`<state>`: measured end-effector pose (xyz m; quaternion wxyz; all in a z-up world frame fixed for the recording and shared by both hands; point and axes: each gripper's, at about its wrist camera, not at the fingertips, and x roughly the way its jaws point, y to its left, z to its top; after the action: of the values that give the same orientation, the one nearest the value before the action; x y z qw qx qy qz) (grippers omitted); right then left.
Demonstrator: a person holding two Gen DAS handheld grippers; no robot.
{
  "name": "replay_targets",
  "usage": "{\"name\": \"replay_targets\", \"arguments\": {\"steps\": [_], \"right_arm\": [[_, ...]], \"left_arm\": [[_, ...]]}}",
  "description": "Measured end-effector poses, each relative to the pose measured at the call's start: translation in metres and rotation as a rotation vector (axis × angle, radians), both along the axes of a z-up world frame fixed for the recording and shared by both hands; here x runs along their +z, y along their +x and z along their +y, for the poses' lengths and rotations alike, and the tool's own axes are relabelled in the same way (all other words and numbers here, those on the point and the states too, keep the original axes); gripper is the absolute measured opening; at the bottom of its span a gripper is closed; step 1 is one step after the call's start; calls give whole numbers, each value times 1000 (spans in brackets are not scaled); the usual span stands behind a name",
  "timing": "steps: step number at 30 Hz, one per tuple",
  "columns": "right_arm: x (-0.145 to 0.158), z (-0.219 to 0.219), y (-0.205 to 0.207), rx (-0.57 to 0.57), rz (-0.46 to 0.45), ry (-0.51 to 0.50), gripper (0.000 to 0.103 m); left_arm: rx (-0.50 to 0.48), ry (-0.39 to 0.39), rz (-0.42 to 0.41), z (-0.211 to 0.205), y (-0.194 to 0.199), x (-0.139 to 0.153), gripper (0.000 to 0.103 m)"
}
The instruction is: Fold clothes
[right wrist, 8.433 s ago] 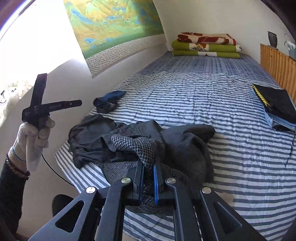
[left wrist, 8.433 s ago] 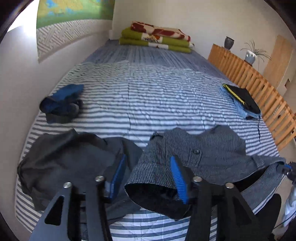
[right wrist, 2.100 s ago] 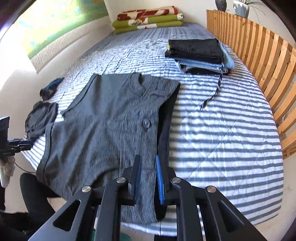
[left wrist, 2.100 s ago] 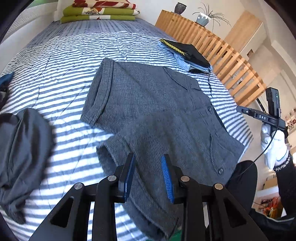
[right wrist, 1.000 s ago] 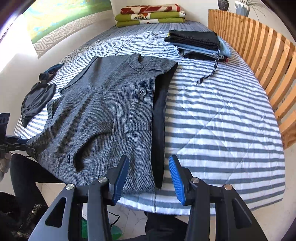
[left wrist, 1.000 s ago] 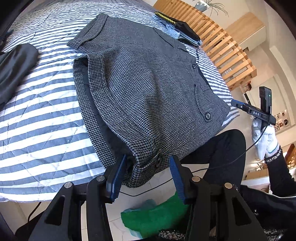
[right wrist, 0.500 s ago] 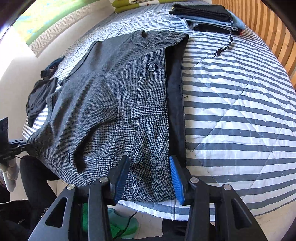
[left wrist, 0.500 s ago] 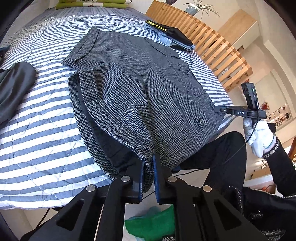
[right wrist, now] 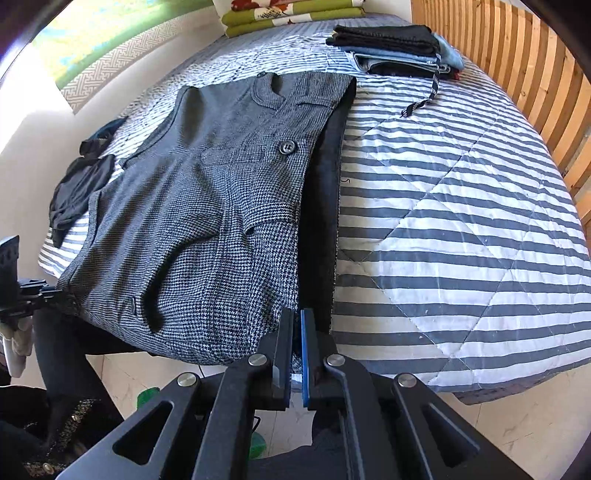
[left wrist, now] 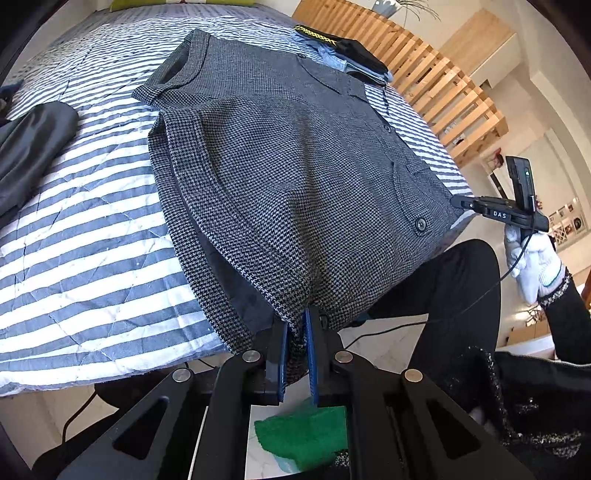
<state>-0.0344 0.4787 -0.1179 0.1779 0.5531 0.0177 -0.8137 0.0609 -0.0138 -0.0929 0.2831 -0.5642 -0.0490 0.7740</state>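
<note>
A grey houndstooth jacket (left wrist: 288, 155) lies spread flat on the striped bed, its hem hanging over the near edge. My left gripper (left wrist: 295, 325) is shut on one bottom corner of that hem. In the right wrist view the same jacket (right wrist: 207, 206) shows its buttons, a pocket flap and dark lining along its right side. My right gripper (right wrist: 296, 325) is shut on the other hem corner, by the front opening. Across the hem, the right gripper (left wrist: 461, 202) appears in the left wrist view, held by a white-gloved hand (left wrist: 532, 262).
A stack of folded clothes (right wrist: 399, 48) sits at the far right by the wooden slatted rail (right wrist: 524, 62). A dark crumpled garment (right wrist: 74, 188) lies at the bed's left edge. Folded green blankets (right wrist: 291, 14) rest at the head. The person's dark legs (left wrist: 450, 280) stand against the bed.
The right gripper, open half a second ago, has closed on the jacket hem. The left gripper stays shut on its corner, and the hem is drawn slightly toward me.
</note>
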Motion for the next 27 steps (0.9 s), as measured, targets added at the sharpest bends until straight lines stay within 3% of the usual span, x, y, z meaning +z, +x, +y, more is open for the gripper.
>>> {"name": "replay_targets", "arguments": {"steps": [4,7,9,11,14,20,24,27], "right_arm": [[5,-12,4,63,44,128,4],[24,-18,5,56,134,190,9],[35,-30,9,92,190,207,12],[39,-42,8,128,188,216,20],[45,-44,3,135,188,235,22],[66,-43,-37,34,184,56,22],[54,-64,-78,4,172,-18,22],[29,-77,-107,-15,111,-52,22]], "left_arm": [[-7,-18,-15,-7,3,3,13],[6,-11,-26,-13,1,6,16],[59,-17,-39,-17,0,9,27],[71,-28,-40,-26,-1,17,34],[113,-83,13,-49,-17,37,34],[187,-119,161,-69,-129,64,34],[209,-109,156,-62,-207,47,34],[214,-96,109,-46,-258,26,37]]}}
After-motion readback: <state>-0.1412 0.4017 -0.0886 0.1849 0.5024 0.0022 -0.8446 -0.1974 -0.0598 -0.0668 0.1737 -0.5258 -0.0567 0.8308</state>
